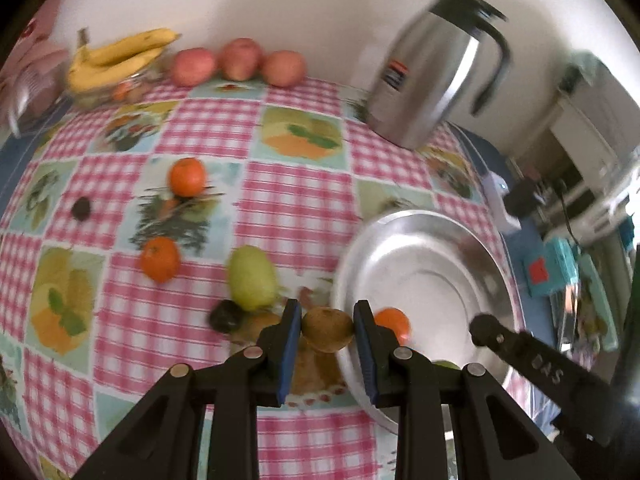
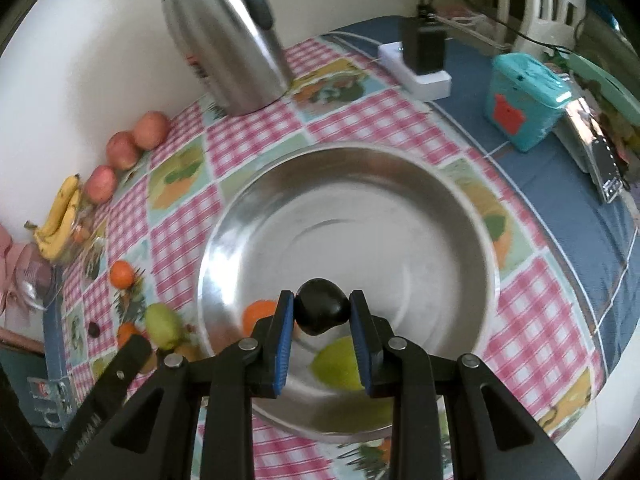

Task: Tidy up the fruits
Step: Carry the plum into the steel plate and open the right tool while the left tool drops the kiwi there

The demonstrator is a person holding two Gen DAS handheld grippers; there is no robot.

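While right gripper [image 2: 322, 314] clamps a plum [image 2: 320, 306], left gripper [image 1: 327, 326] pinches a kiwi [image 1: 327, 328].

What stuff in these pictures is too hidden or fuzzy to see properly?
- Green fruit in the metal bowl: right wrist view, partly behind the right gripper and its dark fruit.
- Orange in the bowl: left wrist view, partly behind the left gripper's fingers.
- Glass dish under the bananas: contents blurred and small.
- Kettle label: motion-blurred, unreadable.
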